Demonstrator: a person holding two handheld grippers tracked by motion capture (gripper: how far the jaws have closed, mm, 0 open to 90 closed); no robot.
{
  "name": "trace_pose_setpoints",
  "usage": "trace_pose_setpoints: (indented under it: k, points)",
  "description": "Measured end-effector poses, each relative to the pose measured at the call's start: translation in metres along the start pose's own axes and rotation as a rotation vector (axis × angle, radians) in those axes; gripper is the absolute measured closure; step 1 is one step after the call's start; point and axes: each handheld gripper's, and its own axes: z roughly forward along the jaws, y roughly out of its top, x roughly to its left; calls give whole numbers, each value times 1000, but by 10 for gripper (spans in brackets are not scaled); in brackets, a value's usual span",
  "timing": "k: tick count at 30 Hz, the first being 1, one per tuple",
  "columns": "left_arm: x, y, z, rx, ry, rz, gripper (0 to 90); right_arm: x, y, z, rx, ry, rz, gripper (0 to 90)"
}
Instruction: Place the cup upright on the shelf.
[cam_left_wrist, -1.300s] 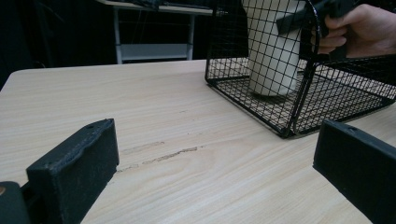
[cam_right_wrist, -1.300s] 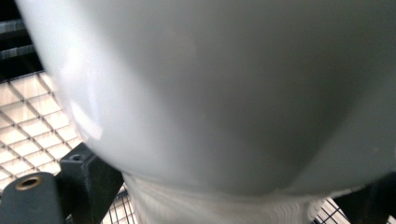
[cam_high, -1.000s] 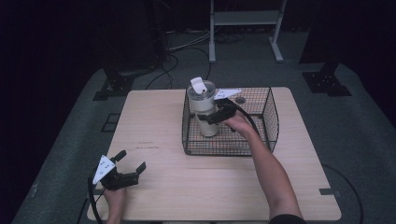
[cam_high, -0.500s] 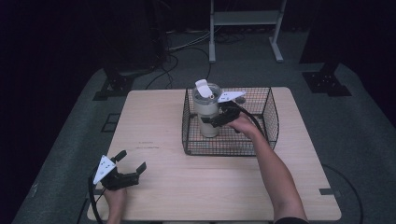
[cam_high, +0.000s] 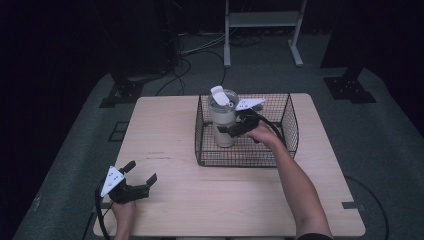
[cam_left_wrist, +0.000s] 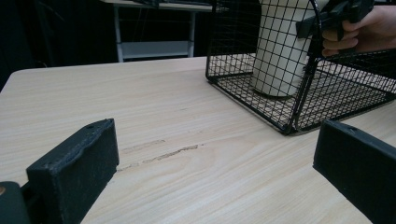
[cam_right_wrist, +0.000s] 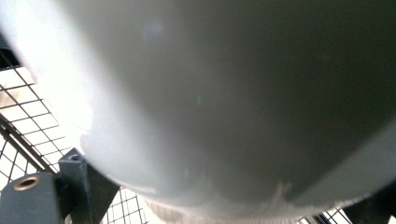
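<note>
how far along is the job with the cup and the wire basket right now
Done: the cream tumbler stands upright on the floor of the black wire basket. In hand: the right hand-held gripper clamps its side. The left hand-held gripper rests open on the table. Left, probably: releasing or lifting it.

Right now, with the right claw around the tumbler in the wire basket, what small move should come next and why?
Probably open the right claw and draw it back. The cream tumbler appears to stand upright on the floor of the wire basket, so it seems placed. The left claw sits open, apart on the table.
</note>
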Motion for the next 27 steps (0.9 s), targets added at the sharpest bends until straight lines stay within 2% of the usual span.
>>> trace_pose_setpoints:
  k: [9,27]
  points:
    - [-1,0,1,1,2,1,0,-1,-3,-9,24,4,-20,85]
    - [-1,0,0,3,2,7,0,1,-4,-23,53,-17,-13,92]
